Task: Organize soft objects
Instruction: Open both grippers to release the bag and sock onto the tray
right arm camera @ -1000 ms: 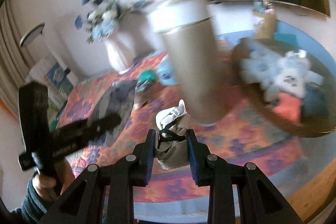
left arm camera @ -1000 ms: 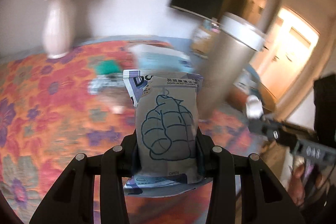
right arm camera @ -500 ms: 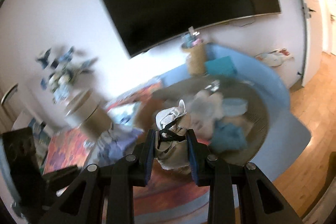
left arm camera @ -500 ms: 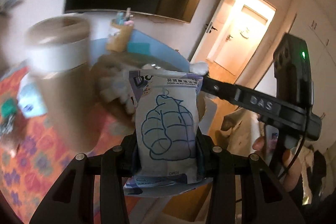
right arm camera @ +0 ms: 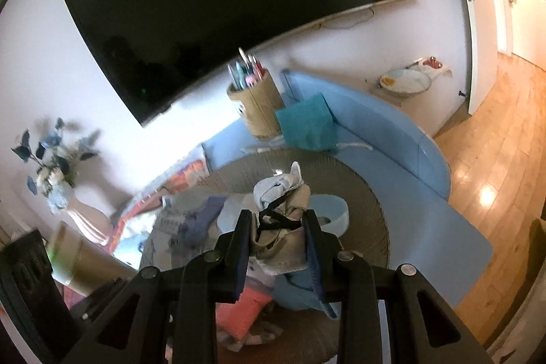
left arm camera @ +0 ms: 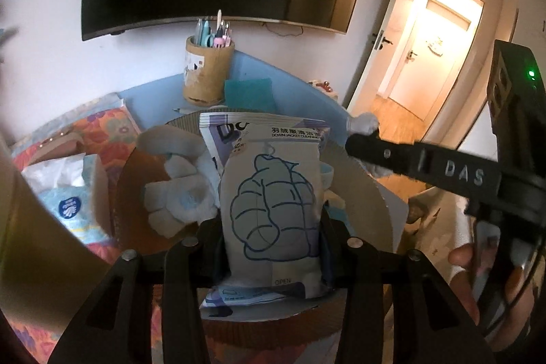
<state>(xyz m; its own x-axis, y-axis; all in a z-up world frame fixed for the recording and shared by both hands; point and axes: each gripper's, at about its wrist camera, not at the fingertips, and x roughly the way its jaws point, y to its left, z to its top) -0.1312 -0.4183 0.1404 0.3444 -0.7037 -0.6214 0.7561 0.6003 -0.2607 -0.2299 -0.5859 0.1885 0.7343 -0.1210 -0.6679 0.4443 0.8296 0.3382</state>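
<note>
Carrying: both grippers are holding soft goods over the round woven basket (left arm camera: pixel 358 193), apparently bringing them in for a drop.
Left edge, left view: a blurred tan cylinder (left arm camera: pixel 37 227) is filling the lower left of the frame, with a tissue pack (left arm camera: pixel 68 203) just right of it on the floral cloth.
Left gripper: the left gripper (left arm camera: pixel 271 248) is clamping narrowly on a wipes pouch (left arm camera: pixel 269 193), which is standing upright at frame centre, its long axis running up the frame, printed face toward the camera.
Basket, left view: it is lying directly behind and below the pouch, with white rolled cloths (left arm camera: pixel 177 197) sitting in its left half.
Right side, left view: the other tool's black body is crossing the right of the frame, with a hand (left arm camera: pixel 491 268) gripping it at lower right.
Right gripper: the right gripper (right arm camera: pixel 278 234) is pinching a bunched beige and white cloth bundle (right arm camera: pixel 283 210) with a black strap, at centre frame.
Basket, right view: the basket (right arm camera: pixel 372 214) is spreading just beneath and ahead of the bundle, already holding a coral item (right arm camera: pixel 239 312) and blue fabrics.
Key relation: both loads are hanging above the basket's interior; I cannot tell which sits nearer.
Pose: both tools are pointing forward and slightly downward, so opening the fingers should probably let each item fall inside.
</note>
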